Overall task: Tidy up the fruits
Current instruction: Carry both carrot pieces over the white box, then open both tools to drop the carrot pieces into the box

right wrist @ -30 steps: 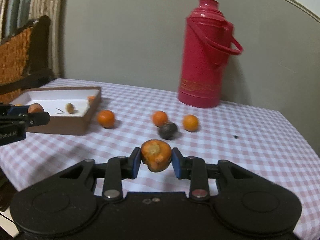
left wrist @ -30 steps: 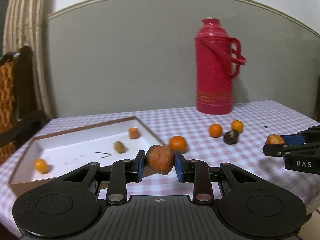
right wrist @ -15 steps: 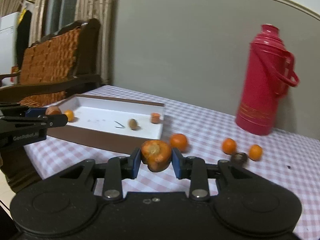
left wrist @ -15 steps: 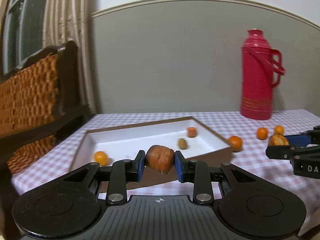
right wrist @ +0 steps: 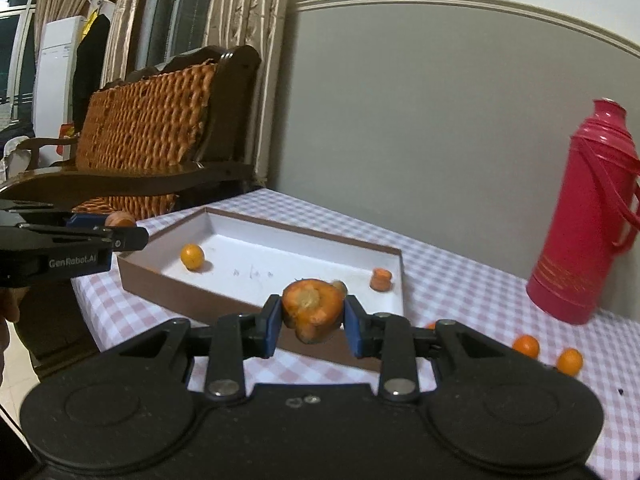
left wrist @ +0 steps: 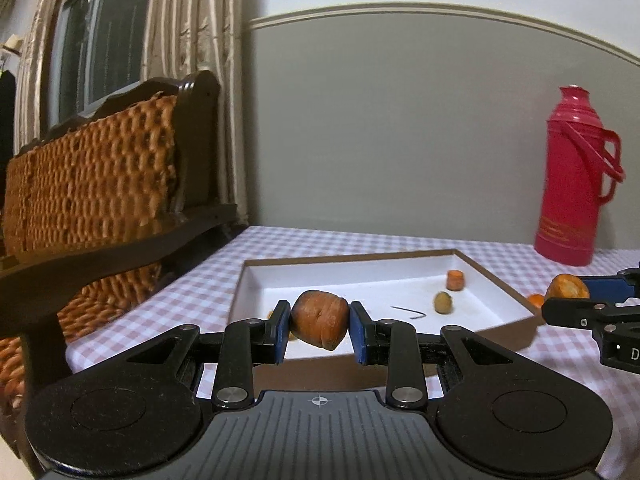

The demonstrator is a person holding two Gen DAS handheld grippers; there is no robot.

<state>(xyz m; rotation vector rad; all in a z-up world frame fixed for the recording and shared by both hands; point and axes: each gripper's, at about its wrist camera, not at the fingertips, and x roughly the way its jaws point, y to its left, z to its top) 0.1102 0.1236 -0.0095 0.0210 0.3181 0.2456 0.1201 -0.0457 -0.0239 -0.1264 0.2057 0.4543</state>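
My left gripper (left wrist: 319,326) is shut on a brownish-orange carrot chunk (left wrist: 319,324), held in front of the near wall of a shallow brown box with a white floor (left wrist: 352,288). My right gripper (right wrist: 311,320) is shut on a second orange carrot chunk (right wrist: 312,311), cut face towards the camera, just before the same box (right wrist: 280,256). Inside the box lie a small orange (right wrist: 192,257), a carrot piece (right wrist: 381,279) and an olive-green fruit (left wrist: 443,303). Each gripper shows at the edge of the other's view: the right gripper (left wrist: 576,300), the left gripper (right wrist: 120,229).
A red thermos (right wrist: 588,236) stands on the pink checked tablecloth (right wrist: 460,292) to the right of the box. Two small oranges (right wrist: 526,346) (right wrist: 569,361) lie loose on the cloth near it. A wicker-backed dark wooden chair (left wrist: 100,184) stands close to the table's left edge.
Both grippers have swung left with their carrot chunks, from over the loose oranges to just in front of the box. The thermos has slid to the right in both views.
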